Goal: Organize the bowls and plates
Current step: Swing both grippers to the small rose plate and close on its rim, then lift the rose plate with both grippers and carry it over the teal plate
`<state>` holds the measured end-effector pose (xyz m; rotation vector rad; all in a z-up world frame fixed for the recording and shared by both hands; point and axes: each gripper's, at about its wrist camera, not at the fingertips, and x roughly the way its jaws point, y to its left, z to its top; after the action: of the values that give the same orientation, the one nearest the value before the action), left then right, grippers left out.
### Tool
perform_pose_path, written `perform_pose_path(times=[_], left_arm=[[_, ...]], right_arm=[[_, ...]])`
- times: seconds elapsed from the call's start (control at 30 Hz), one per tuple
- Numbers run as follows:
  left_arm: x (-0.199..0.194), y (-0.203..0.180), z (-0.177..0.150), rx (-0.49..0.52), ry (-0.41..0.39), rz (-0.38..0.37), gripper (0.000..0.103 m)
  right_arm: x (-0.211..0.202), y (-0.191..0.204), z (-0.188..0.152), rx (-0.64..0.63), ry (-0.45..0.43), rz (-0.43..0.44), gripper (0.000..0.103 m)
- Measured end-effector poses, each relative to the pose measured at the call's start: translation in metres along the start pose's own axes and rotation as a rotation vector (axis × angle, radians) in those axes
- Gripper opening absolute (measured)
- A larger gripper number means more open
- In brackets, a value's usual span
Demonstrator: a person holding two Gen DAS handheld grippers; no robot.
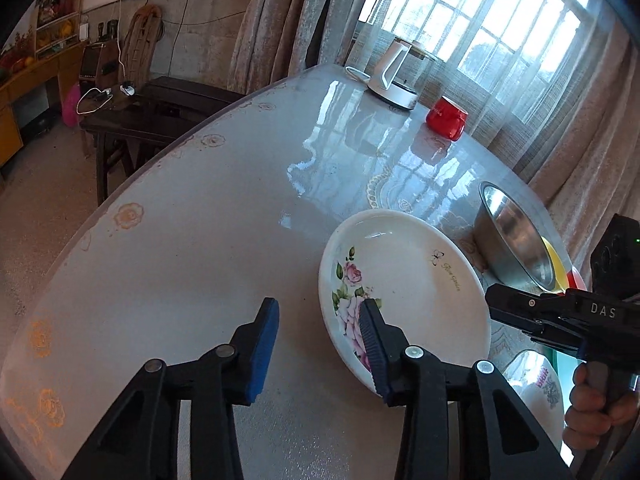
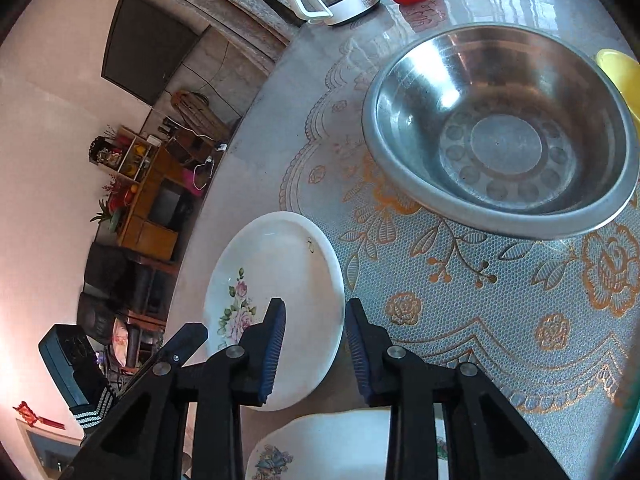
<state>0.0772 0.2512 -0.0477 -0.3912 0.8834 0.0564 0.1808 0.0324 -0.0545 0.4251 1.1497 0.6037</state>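
Daylight from the window glares off the glossy desk (image 1: 168, 264) in the left wrist view. The left tool (image 1: 320, 344) hangs released, its jaws apart with nothing between them; one blue pad overlaps the near rim of the rose plate (image 1: 404, 292), though whether it touches cannot be told. The plate lies flat on the desk, near the steel bowl (image 1: 512, 236), with a yellow dish (image 1: 558, 268) tucked behind that bowl. A kettle (image 1: 394, 76) and a red cup (image 1: 446, 118) sit at the far edge, well apart from the crockery, probably out of the sorting. At the right, a hand (image 1: 596, 404) carries the right tool.

From the right wrist view, the right tool (image 2: 314, 352) is likewise released, jaws straddling the rose plate's (image 2: 276, 292) near edge without visibly pressing on it, which suggests an edge pinch is being lined up. The steel bowl (image 2: 500, 132) stands upright on the lace mat beyond. Another patterned dish (image 2: 332, 448) lies just below the tool, beside the plate, perhaps its stacking partner.
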Motion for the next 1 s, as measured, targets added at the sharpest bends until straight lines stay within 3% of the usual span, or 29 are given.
perform_pose_path(times=[0.13,0.2,0.23,0.4,0.7,1.0], left_arm=[[0.018,-0.010,0.001,0.038,0.041,-0.018,0.034],[0.022,-0.016,0.001,0.078,0.032,-0.010,0.022],[0.023,-0.019,0.001,0.086,0.038,-0.010,0.021],[0.018,-0.024,0.004,0.122,0.019,-0.019,0.021],[-0.007,-0.052,0.010,0.175,-0.033,-0.050,0.021],[-0.024,-0.133,-0.006,0.319,-0.040,-0.138,0.022]], right_arm=[[0.012,-0.014,0.004,0.014,0.033,-0.025,0.021],[0.019,-0.016,0.003,0.018,0.051,-0.033,0.017],[0.020,-0.016,0.003,0.015,0.052,-0.032,0.013],[0.013,-0.013,0.001,-0.015,0.022,-0.053,0.013],[-0.026,-0.016,-0.005,-0.044,-0.059,-0.012,0.013],[-0.108,-0.055,-0.031,-0.011,-0.204,-0.023,0.013]])
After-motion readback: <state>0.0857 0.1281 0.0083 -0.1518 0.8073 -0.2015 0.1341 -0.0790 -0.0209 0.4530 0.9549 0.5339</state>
